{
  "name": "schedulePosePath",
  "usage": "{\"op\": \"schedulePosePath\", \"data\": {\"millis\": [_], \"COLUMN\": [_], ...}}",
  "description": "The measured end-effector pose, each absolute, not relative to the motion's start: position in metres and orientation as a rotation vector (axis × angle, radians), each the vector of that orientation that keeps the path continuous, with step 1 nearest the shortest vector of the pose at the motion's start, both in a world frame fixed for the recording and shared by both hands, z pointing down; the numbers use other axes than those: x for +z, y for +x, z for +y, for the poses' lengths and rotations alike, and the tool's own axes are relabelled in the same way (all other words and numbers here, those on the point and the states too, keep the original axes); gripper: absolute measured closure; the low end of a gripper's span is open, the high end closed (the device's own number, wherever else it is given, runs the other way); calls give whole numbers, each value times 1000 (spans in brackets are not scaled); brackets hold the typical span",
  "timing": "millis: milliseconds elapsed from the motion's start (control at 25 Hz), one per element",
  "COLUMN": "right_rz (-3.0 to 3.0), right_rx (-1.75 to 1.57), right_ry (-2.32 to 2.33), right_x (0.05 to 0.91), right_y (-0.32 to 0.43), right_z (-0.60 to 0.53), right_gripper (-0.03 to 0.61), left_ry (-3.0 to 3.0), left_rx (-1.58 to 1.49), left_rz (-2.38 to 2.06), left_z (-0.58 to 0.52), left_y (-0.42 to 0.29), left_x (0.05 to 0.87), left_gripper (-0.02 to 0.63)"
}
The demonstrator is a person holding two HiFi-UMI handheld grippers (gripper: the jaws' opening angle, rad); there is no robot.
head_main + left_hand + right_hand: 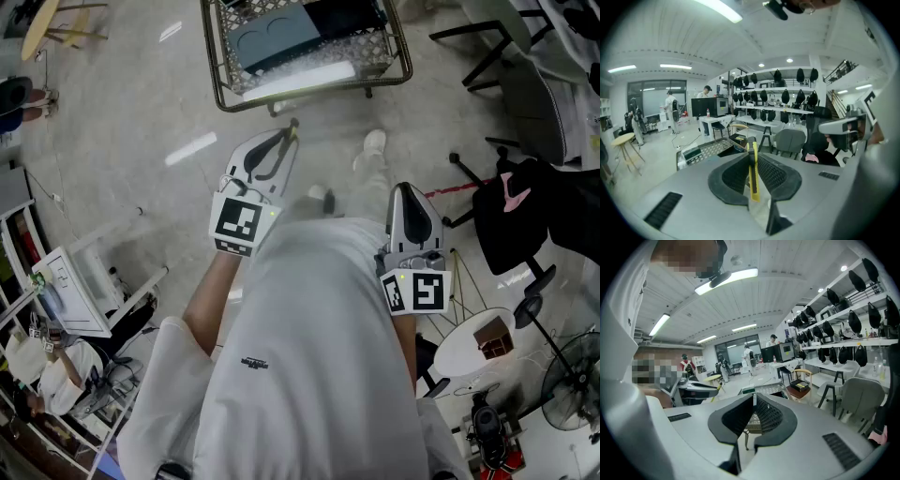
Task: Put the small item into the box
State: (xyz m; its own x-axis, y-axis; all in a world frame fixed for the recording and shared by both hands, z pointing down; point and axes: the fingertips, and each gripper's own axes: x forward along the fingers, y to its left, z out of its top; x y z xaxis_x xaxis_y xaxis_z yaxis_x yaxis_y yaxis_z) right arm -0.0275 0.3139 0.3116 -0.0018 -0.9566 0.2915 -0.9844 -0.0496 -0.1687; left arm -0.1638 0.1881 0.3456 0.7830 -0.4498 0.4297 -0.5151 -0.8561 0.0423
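Note:
My left gripper (285,138) is shut on a yellow utility knife (292,129), held at chest height over the floor. In the left gripper view the knife (753,174) stands edge-on between the black pads (736,174), its dark tip past the left gripper (752,140). Ahead stands a wire basket cart (380,58) with a blue-grey box (277,36) in it; the box (693,153) shows again beyond the jaws. My right gripper (405,191) is shut, with nothing between its jaws (754,398), and the wire cart (774,389) lies ahead of it.
A black chair draped with dark clothes (521,217) stands at my right. Below it are a small round white table (466,352) with a brown box (493,336) and a floor fan (572,380). A white rack (77,289) is at my left. People stand far off (671,108).

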Motion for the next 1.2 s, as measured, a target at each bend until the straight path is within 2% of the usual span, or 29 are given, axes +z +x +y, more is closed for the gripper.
{"op": "schedulePosePath", "data": {"millis": [200,480,1200], "right_rz": [-2168,-2247,-2331], "right_rx": [464,336,256], "right_ry": [2071,1985,2047], "right_x": [298,276,260], "right_y": [-69,-78,7], "right_z": [338,352,403], "right_gripper": [578,578,577], "left_ry": [2748,2780,2810], "left_rx": [564,512,481], "left_rz": [-854,-940,-1052], "left_z": [247,289,350], "left_y": [-209,-211,-137], "left_x": [318,282,252], "left_gripper": [558,558,558]}}
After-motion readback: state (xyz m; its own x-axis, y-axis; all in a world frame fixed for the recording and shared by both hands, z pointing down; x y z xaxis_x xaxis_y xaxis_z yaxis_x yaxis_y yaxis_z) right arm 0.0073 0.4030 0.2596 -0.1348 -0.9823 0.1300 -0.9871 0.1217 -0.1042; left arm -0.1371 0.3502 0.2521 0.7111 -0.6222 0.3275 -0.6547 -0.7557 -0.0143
